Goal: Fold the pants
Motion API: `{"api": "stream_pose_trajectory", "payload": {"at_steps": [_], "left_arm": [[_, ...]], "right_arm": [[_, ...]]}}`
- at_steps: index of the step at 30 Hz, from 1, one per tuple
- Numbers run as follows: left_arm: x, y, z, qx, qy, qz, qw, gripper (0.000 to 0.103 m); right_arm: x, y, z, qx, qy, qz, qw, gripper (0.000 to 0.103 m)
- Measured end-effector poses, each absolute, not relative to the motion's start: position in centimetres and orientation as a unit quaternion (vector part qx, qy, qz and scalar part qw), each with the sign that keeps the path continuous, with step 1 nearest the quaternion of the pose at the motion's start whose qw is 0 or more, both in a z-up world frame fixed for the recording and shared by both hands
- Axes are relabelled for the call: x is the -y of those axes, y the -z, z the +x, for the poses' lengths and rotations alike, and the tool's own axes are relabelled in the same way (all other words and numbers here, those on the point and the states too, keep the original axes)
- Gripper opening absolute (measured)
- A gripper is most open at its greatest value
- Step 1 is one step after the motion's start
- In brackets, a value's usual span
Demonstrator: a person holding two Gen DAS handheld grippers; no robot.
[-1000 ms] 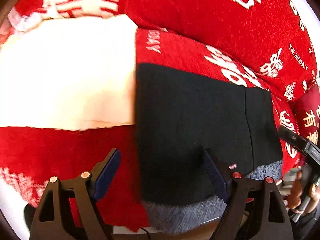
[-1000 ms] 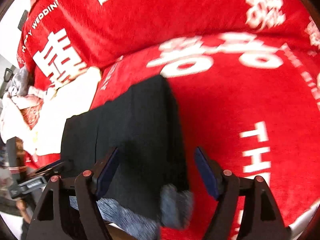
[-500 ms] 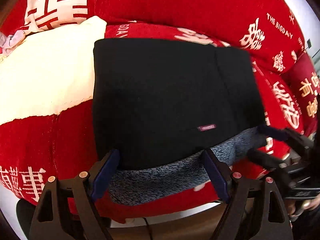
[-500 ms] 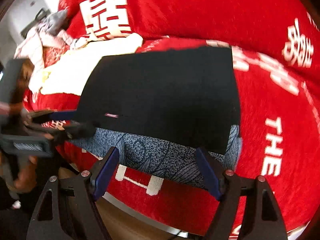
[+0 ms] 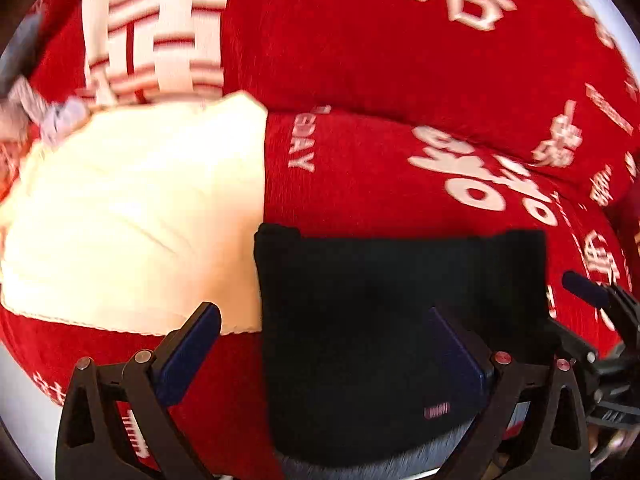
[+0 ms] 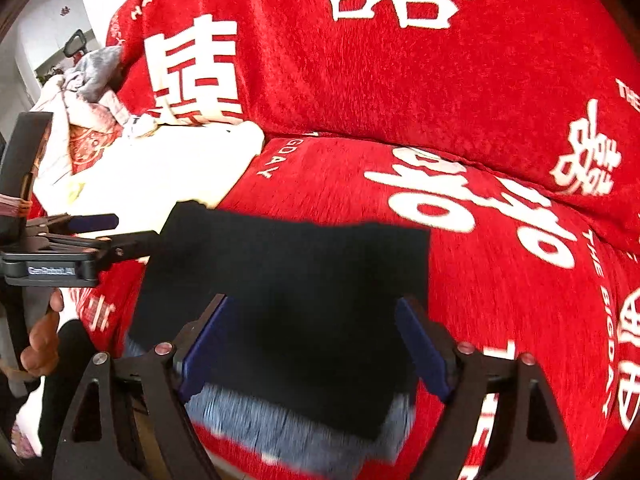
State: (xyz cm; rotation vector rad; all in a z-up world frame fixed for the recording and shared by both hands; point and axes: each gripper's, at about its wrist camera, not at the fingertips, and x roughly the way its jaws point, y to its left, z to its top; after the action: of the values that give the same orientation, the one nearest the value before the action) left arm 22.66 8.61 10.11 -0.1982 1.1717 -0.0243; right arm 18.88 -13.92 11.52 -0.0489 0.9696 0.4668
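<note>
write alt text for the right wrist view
Folded black pants with a grey lining at the near edge lie on a red sofa cover, under the open right gripper. The left gripper hangs at the left.

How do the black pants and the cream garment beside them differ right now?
The black pants are dark and folded into a neat rectangle with straight edges; the cream garment is pale and lies spread wider, with a rounded outline. The pants sit between the open grippers; the cream garment lies off to the side. Both rest on the red sofa cover.

White cloth (image 5: 132, 216) crowds pants' (image 5: 380, 320) left; right clear.
</note>
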Motion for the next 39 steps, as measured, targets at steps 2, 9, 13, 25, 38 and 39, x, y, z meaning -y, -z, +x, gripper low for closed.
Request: {"api": "stream_pose_trajectory", "payload": {"at_steps": [2,9,13,25,38,39], "left_arm": [[-8.4,-8.7,24.1,-0.572,0.001,-0.096,0.815,0.103],[-8.6,-4.6,26.5,-0.611,-0.019,-0.097,0.785,0.103],[-9.3,-3.3,27.0,-0.62,-0.008,-0.125,0.774,0.103],[-8.8,-3.5,27.8,-0.618,-0.008,-0.118,0.777,0.103],[-7.1,-7.1,19.7,-0.574,-0.011,-0.057,0.817,0.103],[-7.0,-6.8,19.5,-0.576,-0.013,-0.054,0.816,0.103]], "right_arm": [[13.1,-10.6,20.7,-0.475,-0.219,-0.033,0.851,0.086],[12.6,-7.5,23.9,-0.507,-0.216,-0.02,0.834,0.097],[12.6,-6.2,25.1,-0.521,-0.217,-0.008,0.826,0.097],[12.1,-5.0,26.0,-0.529,-0.198,-0.042,0.824,0.103],[13.8,-8.9,17.9,-0.471,-0.194,-0.047,0.859,0.103],[13.6,-8.7,17.8,-0.471,-0.194,-0.052,0.859,0.103]]}}
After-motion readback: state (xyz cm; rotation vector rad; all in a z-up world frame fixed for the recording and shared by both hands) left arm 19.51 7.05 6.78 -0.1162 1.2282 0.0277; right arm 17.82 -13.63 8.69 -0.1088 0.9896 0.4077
